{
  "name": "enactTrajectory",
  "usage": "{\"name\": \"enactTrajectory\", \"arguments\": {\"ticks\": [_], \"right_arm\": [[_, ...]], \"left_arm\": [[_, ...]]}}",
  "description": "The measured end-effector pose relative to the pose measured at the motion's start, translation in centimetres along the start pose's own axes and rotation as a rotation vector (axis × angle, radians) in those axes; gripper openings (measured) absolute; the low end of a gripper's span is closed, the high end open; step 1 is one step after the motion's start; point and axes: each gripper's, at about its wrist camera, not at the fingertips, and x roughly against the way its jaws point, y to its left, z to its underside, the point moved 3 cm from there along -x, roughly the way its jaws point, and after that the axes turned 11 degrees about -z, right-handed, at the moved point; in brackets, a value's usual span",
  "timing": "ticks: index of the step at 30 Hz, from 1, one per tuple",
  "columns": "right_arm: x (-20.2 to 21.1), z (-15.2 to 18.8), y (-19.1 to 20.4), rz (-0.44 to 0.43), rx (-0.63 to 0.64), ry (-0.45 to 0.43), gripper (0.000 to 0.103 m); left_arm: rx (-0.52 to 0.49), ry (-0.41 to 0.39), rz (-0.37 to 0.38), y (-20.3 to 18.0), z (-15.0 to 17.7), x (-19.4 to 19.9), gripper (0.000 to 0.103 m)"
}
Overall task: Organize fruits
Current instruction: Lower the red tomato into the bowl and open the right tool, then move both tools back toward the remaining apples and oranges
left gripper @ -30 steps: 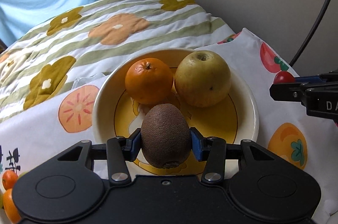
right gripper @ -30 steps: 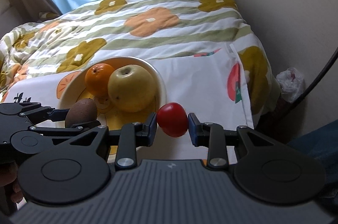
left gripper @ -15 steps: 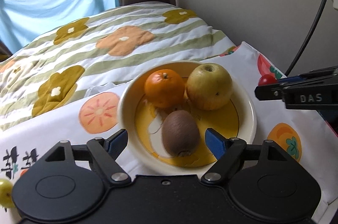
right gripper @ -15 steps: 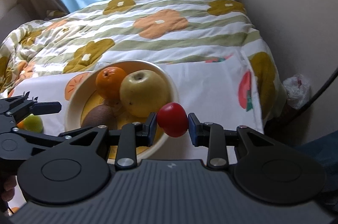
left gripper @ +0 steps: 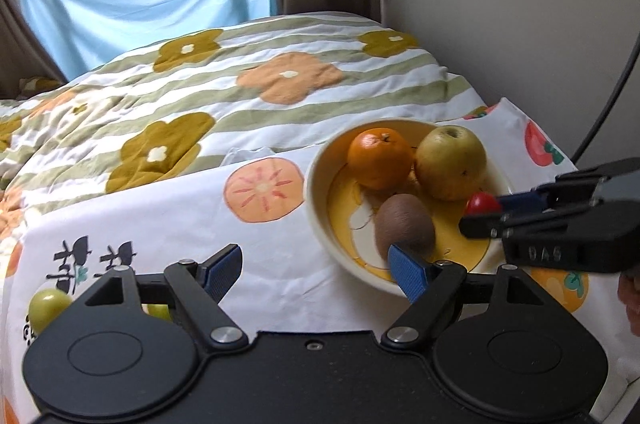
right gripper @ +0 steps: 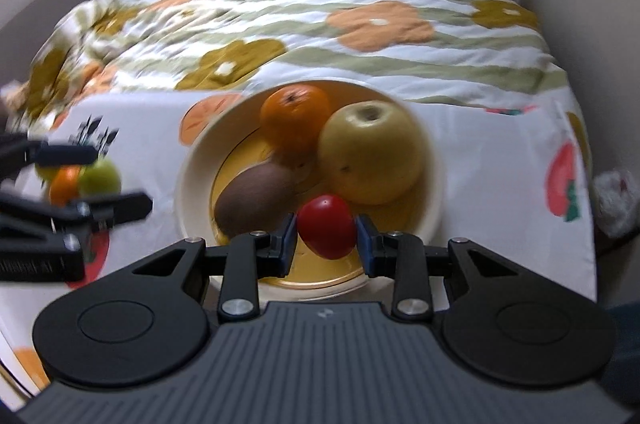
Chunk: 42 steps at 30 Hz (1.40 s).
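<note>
A cream bowl [left gripper: 316, 207] [right gripper: 192, 183] with a yellow inside sits on the fruit-print cloth. In it lie an orange [left gripper: 378, 157] [right gripper: 294, 121], a yellow-green apple [left gripper: 450, 161] [right gripper: 370, 151] and a brown kiwi [left gripper: 404, 228] [right gripper: 254, 199]. My left gripper [left gripper: 316, 270] stands open and empty, to the left of the bowl and near its front rim. My right gripper [right gripper: 326, 238] is shut on a small red tomato [right gripper: 328, 226] [left gripper: 482, 203], held over the bowl's front right part.
Left of the bowl on the cloth lie small green fruits [left gripper: 50, 304] [right gripper: 100, 175] and a small orange one [right gripper: 64, 185]. A striped flower quilt [left gripper: 260, 91] rises behind. A wall [left gripper: 520, 3] and a dark cable [left gripper: 608, 103] close the right side.
My left gripper opened, let the kiwi go into the bowl and drew back to the left. The right gripper carried the tomato leftward from beside the bowl to over its inside.
</note>
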Motion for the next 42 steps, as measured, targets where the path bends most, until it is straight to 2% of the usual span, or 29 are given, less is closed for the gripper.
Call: {"name": "enactTrajectory", "arguments": {"ticks": [5,6,7,8,9,11,21,32,36,42], "right_arm": [[-0.6,0.7,0.5,-0.024,0.055,0.013,0.047],[-0.4,0.7,0.6,-0.016,0.07,0.001,0.052],[-0.3,0.8,0.6,-0.005,0.082,-0.013,0.06],[0.0,0.8,0.6,0.004,0.09,-0.025,0.081],[0.3,0.9,0.5,0.015,0.095,-0.046,0.096],[0.9,1.0,0.2,0.027,0.092,-0.085,0.102],[2.3,1.3,-1.1,0.054,0.024,-0.09,0.103],[6.4,1.7,-0.3,0.086,-0.004,-0.132,0.103],[8.0,2.1,0.5,0.08,-0.021,-0.152,0.103],[9.9,2.1,3.2,0.043,0.033,-0.181,0.103]], "left_arm": [[0.027,0.006,-0.01,0.6,0.3,0.1,0.084],[0.031,0.006,-0.012,0.6,0.3,0.1,0.084],[0.033,0.004,-0.013,0.6,0.3,0.2,0.084],[0.037,0.001,-0.014,0.7,0.3,0.3,0.084],[0.04,-0.001,-0.014,0.7,0.3,0.3,0.084],[0.048,-0.002,-0.016,0.8,0.3,0.4,0.084],[0.074,-0.004,-0.019,0.9,0.5,1.2,0.084],[0.119,-0.062,-0.057,0.8,1.8,5.3,0.084],[0.157,-0.076,-0.069,1.4,2.6,7.2,0.084],[0.185,-0.105,-0.115,2.9,3.6,10.0,0.084]]}}
